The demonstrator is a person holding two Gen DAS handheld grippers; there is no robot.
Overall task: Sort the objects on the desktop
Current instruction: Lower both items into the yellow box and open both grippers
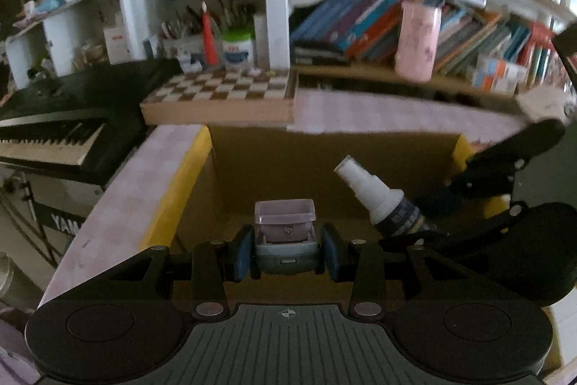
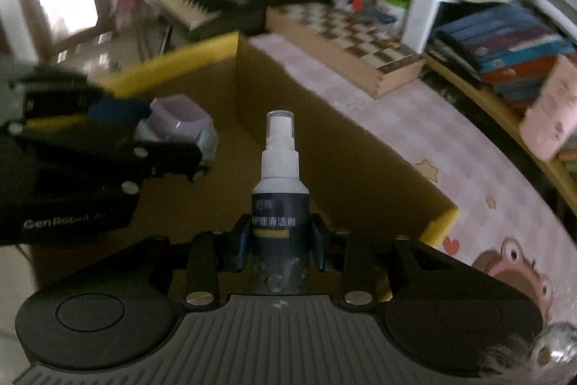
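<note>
Both claws hang over the open brown cardboard box (image 1: pixel 324 175) on the pink-covered worktop (image 2: pixel 414 132). The left claw (image 1: pixel 286 253) grips a small lilac-lidded grey container (image 1: pixel 285 233); the right claw (image 2: pixel 279 240) clasps a dark white-capped spray bottle (image 2: pixel 280 190). Delivery step: next, lower and release inside.

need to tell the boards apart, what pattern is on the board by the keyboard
A brown-and-cream chequered pattern on the board, clearest in the left wrist view.

Spray bottle (image 2: pixel 280 204) navy, white top; small container (image 1: pixel 285 222) lilac; box (image 1: pixel 187 175) brown, yellow-edged; tablecloth (image 2: pixel 414 132) pink-checked; chessboard (image 1: pixel 223 87) brown-white.
</note>
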